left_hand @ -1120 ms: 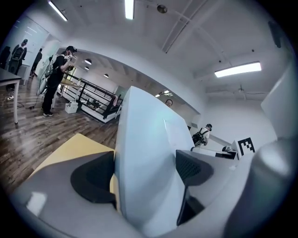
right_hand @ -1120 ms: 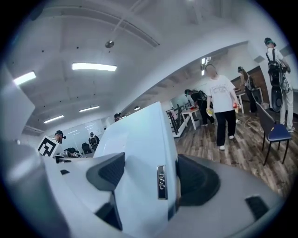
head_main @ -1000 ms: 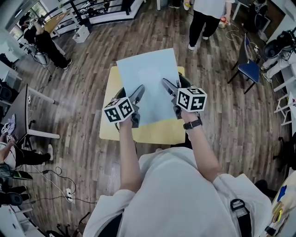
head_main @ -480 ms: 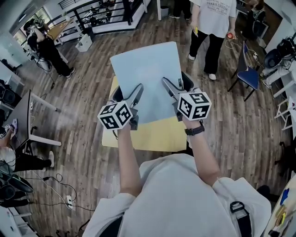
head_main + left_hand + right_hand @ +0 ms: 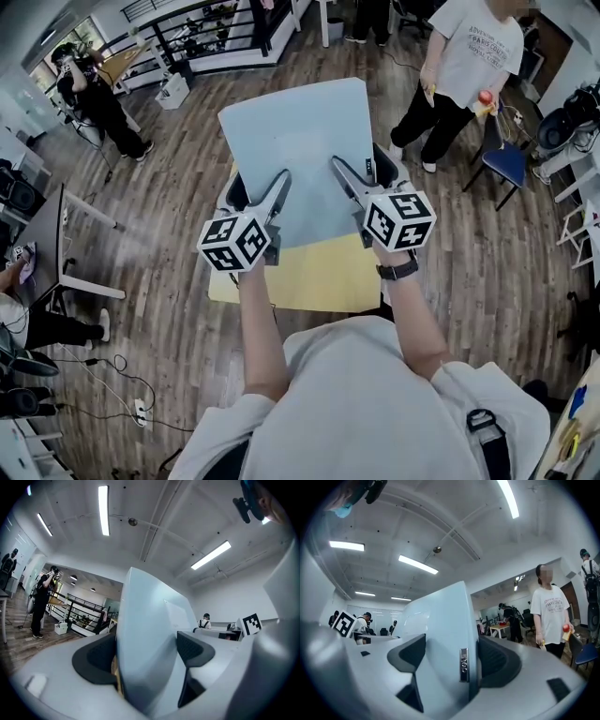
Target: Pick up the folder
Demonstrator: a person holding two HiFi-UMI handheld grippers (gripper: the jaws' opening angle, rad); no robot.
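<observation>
A pale blue folder is held up off the yellow table, tilted toward me. My left gripper is shut on its left near edge, and my right gripper is shut on its right near edge. In the left gripper view the folder stands edge-on between the dark pads. The right gripper view shows the folder clamped the same way, a small metal tag on its edge.
A person in a white T-shirt stands at the back right near a blue chair. Another person in black stands at the back left. A dark desk is at the left, over wood flooring.
Both grippers have raised the folder higher and nearer to me, so it looks larger. The person in the white T-shirt has walked to the right.
</observation>
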